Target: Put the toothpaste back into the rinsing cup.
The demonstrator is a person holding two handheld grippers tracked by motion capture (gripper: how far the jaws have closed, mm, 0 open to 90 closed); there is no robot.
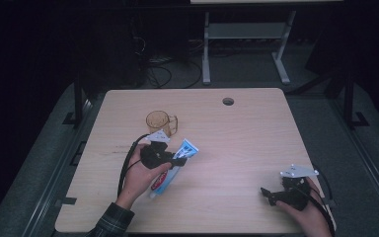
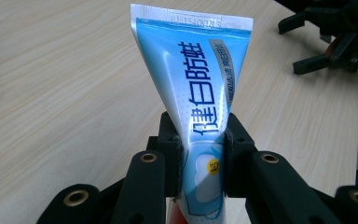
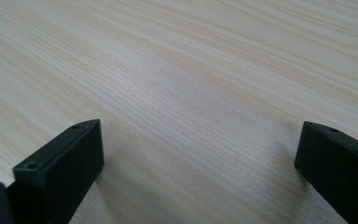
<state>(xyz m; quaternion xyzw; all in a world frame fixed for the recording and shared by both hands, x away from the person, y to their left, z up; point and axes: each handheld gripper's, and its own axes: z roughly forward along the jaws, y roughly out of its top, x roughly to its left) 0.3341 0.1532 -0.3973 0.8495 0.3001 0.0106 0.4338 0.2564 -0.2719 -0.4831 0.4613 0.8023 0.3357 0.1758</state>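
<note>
A blue and white toothpaste tube (image 2: 193, 79) with a red cap end is clamped between the black jaws of my left gripper (image 2: 200, 140), its flat crimped end pointing away. From above, the tube (image 1: 185, 149) sticks out on both sides of the left gripper (image 1: 170, 159), left of the table's middle. My right gripper (image 1: 270, 195) rests low near the front right edge, its jaws wide apart with only bare wood between them in the right gripper view (image 3: 200, 154). An amber glass mug (image 1: 159, 122) stands just beyond the left gripper.
The light wooden table (image 1: 237, 143) has a round cable hole (image 1: 228, 101) near its far edge. A metal desk frame (image 1: 246, 44) and cables lie on the dark floor behind. The right gripper (image 2: 328, 42) is seen far off in the left gripper view.
</note>
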